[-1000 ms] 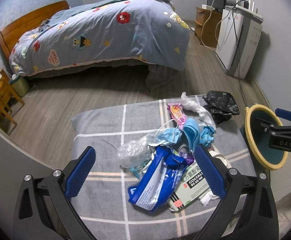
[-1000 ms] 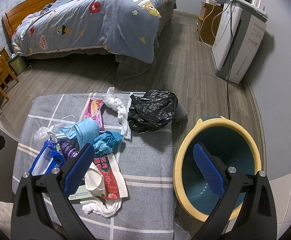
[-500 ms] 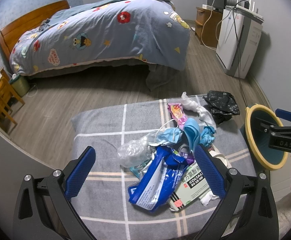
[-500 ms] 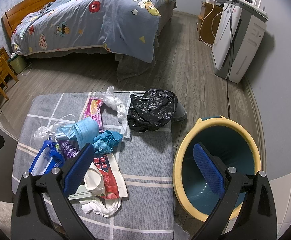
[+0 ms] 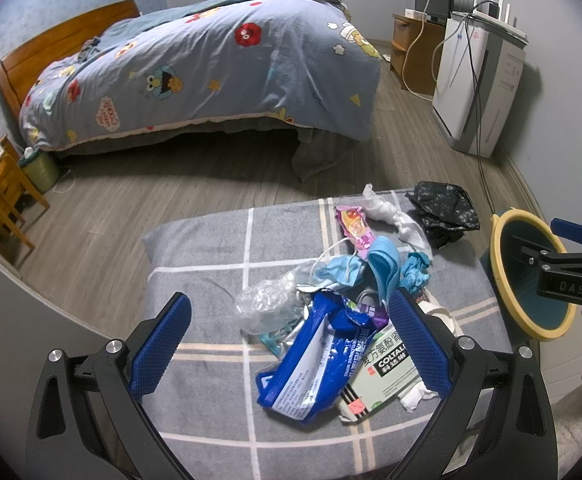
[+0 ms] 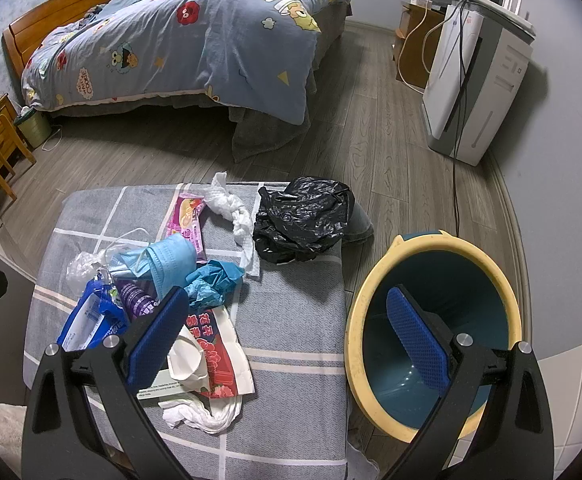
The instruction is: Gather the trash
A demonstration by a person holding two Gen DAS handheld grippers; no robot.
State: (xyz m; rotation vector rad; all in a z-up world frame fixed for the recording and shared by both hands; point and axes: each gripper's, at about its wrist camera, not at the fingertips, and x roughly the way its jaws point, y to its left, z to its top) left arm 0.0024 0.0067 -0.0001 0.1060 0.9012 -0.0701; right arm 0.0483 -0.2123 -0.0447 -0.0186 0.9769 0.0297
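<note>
Nothing collected yet: left gripper [image 5: 291,336] hanging spread wide and empty above the blue wrapper [image 5: 315,356]; right gripper [image 6: 287,336] likewise agape, straddling table edge and bin [image 6: 435,332]. Next, by judgement: lower left, pinch wrapper, carry rightward into bin.

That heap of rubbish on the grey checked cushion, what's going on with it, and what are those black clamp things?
A person holds a two-finger gripper in each hand to collect trash. The left gripper hangs open over the blue plastic wrapper and crumpled clear plastic, gripping nothing. The right gripper is open too, above the edge of the yellow-rimmed teal bucket beside the grey checked cushion. The crumpled black plastic bag lies untouched, and the bucket looks empty.
</note>
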